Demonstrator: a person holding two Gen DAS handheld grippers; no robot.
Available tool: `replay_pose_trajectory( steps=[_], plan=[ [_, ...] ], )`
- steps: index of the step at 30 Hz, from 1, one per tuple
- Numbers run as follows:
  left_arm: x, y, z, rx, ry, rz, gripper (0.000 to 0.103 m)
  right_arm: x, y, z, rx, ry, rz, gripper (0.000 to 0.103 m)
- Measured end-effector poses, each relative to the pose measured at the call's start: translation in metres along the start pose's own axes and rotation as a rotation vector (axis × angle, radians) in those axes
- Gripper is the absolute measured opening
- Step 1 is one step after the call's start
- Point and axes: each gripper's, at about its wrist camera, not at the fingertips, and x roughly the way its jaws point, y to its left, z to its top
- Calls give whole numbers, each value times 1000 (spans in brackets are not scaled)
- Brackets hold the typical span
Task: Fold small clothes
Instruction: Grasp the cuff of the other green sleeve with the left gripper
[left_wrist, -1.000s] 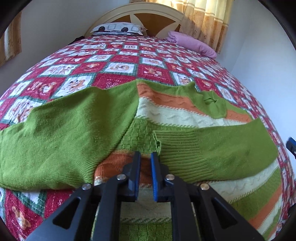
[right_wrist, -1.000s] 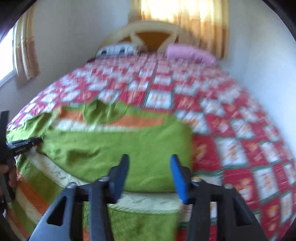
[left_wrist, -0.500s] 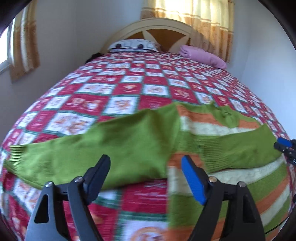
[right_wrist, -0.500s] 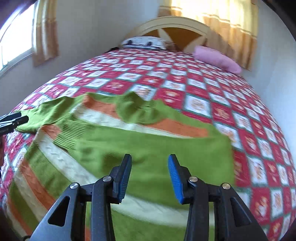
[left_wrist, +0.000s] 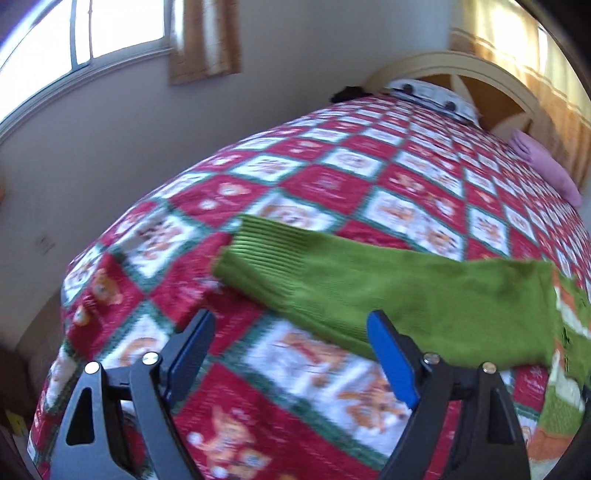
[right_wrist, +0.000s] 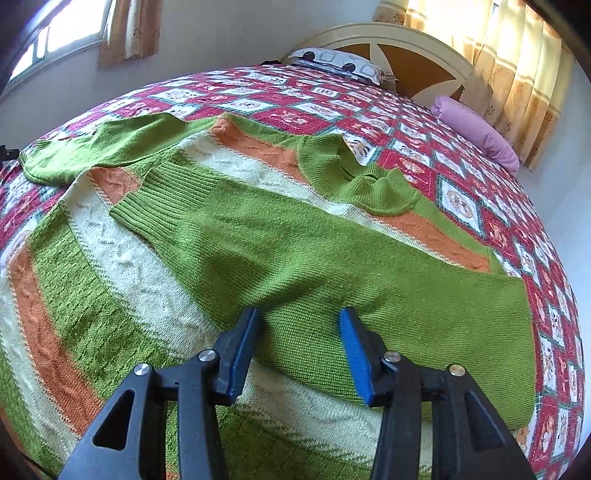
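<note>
Sleeve-folding step: right sleeve (right_wrist: 332, 266) laid across green, orange and cream striped knit sweater (right_wrist: 110, 295); left tongs (left_wrist: 291, 354), spread, empty, near outstretched left sleeve (left_wrist: 369, 284); right tongs (right_wrist: 299, 350) spread, empty; next, probably pinching that ribbed cuff (left_wrist: 258, 251).

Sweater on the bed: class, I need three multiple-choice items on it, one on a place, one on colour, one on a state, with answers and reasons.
1. Where does the right sleeve lie?
A. Folded across the sweater's front
B. Hanging off the bed
C. On the purple pillow

2. Which colours stripe the sweater's body?
A. Blue and black
B. Green, orange and cream
C. Red and yellow

3. How is the left gripper?
A. Shut on the cuff
B. Open, holding nothing
C. Shut on the quilt

Answers:
1 A: the right sleeve crosses the striped front, cuff toward the far side.
2 B: those three bands show beside the sleeve.
3 B: its jaws stand wide apart short of the left sleeve's cuff, which lies spread on the quilt.
</note>
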Motion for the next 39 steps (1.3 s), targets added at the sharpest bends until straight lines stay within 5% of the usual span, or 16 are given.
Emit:
replay_pose_trajectory(
  steps=[3,11,17,18,19,29,34,39],
  plan=[
    [5,18,6,-69,-15,26,86,0,-1,-1,-7,-6,-11,47],
    [34,25,19,-202,35,-38,56,1,2,2,-10,-12,-15,48],
    [52,28,17,-262,62,-1,49,1,3,1,-18,-16,-24,48],
    [53,28,17,-260,55,3,35,1,3,1,-19,-16,-25,48],
    [54,28,19,-252,48,3,10,1,3,1,-19,-17,-24,48],
    [7,13,40,-167,-71,-72,7,0,1,1,-13,-16,-17,49],
    [-29,-11,53,-129,-120,-162,7,-32,-34,1,158,-139,33,49],
    [-70,-49,68,-51,-173,-244,7,-57,-61,0,212,-157,47,49]
  ],
)
